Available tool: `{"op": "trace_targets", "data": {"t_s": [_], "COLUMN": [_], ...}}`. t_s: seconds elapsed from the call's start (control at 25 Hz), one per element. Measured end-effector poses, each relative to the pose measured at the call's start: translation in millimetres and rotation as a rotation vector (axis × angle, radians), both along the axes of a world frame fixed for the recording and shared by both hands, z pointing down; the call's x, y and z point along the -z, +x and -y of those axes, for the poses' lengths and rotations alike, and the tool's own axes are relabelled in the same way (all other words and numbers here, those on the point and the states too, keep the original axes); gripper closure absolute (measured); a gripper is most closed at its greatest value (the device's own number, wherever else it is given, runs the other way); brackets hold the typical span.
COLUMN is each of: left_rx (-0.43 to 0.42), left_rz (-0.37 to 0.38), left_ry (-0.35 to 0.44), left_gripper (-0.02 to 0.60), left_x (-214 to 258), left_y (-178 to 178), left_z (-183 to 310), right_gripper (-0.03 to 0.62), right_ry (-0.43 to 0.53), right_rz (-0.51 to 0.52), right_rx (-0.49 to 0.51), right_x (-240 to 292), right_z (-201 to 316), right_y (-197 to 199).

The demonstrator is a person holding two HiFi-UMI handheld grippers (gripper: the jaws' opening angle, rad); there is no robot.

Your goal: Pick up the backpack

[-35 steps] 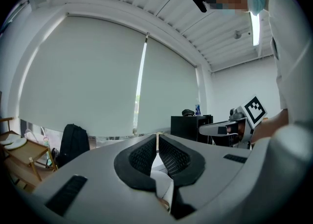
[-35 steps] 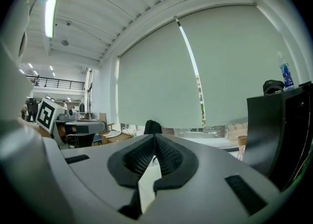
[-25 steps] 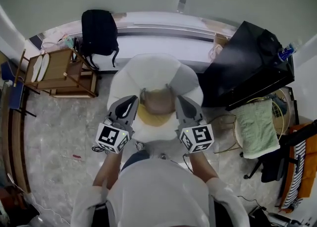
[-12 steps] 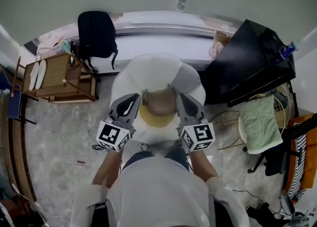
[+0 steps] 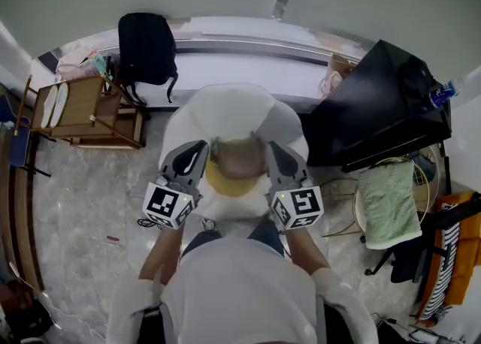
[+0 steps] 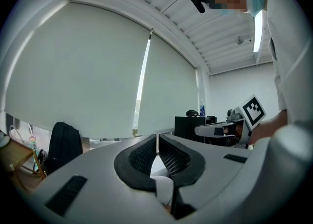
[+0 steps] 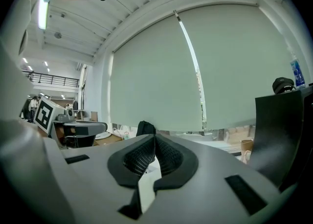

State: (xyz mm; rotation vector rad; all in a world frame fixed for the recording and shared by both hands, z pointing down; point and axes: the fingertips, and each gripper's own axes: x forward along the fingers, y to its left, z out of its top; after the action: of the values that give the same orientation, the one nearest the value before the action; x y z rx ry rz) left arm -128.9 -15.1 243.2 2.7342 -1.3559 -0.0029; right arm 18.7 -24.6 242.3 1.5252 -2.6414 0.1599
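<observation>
Only slightly has the room slid in the head view, probably as the person steps toward the window ledge [image 5: 248, 53]. At its left end, well left of the black cabinet [image 5: 376, 102], the backpack [image 5: 148, 48] stands upright, well apart from both tools. The left gripper [image 5: 200, 147] and right gripper [image 5: 271, 147] are clenched on nothing. This looks like the approach; next they must close in leftward and part the jaws for a strap.

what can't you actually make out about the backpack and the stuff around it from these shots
- backpack: top handle, too small and all black in the head view.
- Its lower part, right gripper view: hidden behind the fingers of the right gripper.
- Its base, left gripper view: cut off by the left gripper body.
- bottle label, head view: too small.
</observation>
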Motion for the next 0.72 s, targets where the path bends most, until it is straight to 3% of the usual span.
{"op": "trace_targets", "data": {"t_s": [0.32, 0.72], "left_rx": [0.064, 0.094], "left_rz": [0.000, 0.007], "left_ry": [-0.017, -0.107], "left_gripper": [0.540, 0.540], "left_x": [-7.9, -52.2], "left_y": [33.2, 37.9], "left_z": [22.5, 53.7], "right_gripper": [0.563, 0.565], "right_ry": [-0.023, -0.069], "right_rz": [-0.006, 0.001], "right_rx": [0.067, 0.056], "right_x": [-10.8, -39.5], "right_z": [28.7, 65.2], "right_y": [25.9, 39.7]}}
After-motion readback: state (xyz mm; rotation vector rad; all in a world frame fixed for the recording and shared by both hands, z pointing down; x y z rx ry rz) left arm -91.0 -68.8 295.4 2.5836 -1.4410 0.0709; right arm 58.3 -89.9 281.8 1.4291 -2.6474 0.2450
